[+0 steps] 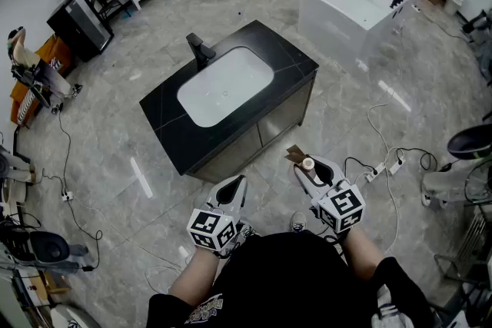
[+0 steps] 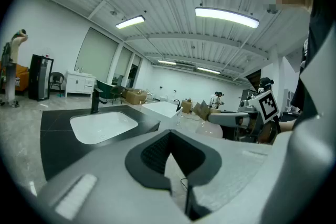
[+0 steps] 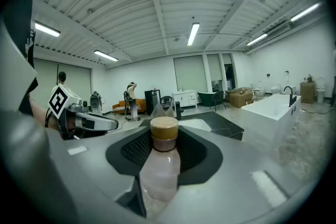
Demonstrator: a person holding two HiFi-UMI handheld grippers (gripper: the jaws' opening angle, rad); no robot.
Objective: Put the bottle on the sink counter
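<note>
The right gripper (image 1: 315,173) is clamping its jaws on a pale, translucent bottle (image 3: 159,168). The bottle's tan cap (image 3: 164,131) is poking out just past the jaw tips. The person is holding the bottle in the air, on the near side of the sink table (image 1: 165,127) and close to its right front corner. The bottle is not touching the table.

The sink table is standing on its own in the room, showing a black top and a white basin (image 1: 227,88) sunk into the middle. A black faucet (image 1: 200,50) is rising at the basin's far edge.

The left gripper (image 1: 238,184) is keeping its jaws pressed together with nothing between them. It is hovering in front of the sink table's near side, beside the right gripper, and is pointing toward the table. Both grippers are hanging over the grey marbled floor (image 1: 115,134).

A white bathtub (image 1: 346,8) is sitting beyond the sink table's right corner, well apart from it. A white power strip (image 1: 384,169) with its cable is lying on the floor to the right of the table.
</note>
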